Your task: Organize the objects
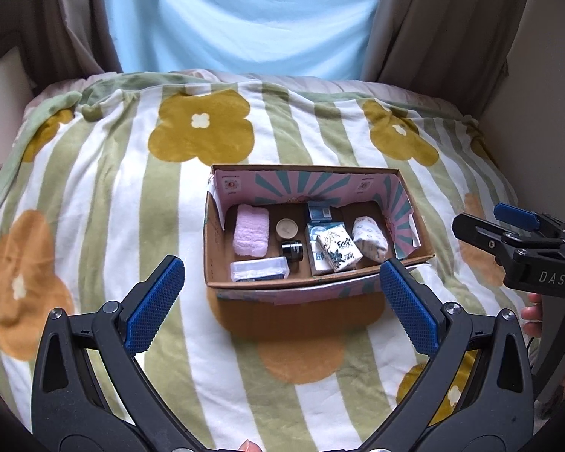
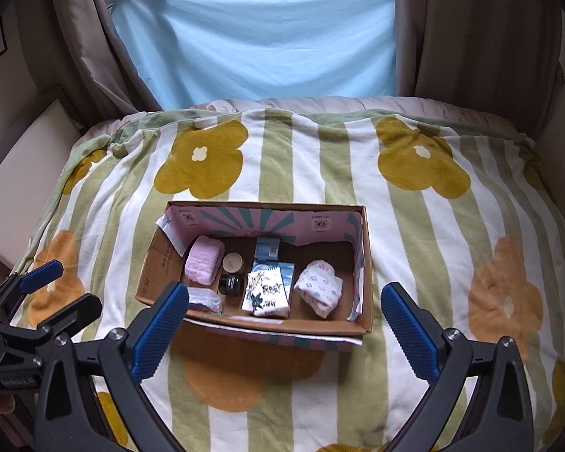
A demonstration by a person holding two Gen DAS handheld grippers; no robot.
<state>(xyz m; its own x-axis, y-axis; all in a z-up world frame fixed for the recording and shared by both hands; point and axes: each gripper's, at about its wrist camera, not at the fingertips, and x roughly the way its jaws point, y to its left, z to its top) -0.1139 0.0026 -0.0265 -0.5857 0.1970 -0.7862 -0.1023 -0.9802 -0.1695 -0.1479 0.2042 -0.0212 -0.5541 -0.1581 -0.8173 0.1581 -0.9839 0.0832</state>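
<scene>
Blue-padded, the left gripper [image 1: 280, 290] and right gripper [image 2: 284, 318] both hung spread wide and empty above the striped blanket [image 1: 94, 196], beyond which the cardboard box [image 1: 414, 260] held a pink towel [image 1: 250, 234], jars and packets.

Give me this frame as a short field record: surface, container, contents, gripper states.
surface: striped flower blanket on a bed
container: open cardboard box, upright on the blanket
contents: pink towel, tan-lidded jar, black jar, clear plastic case, blue cartons, floral packet, patterned cloth bundle
left gripper: open, empty, short of the box
right gripper: open, empty, short of the box
</scene>
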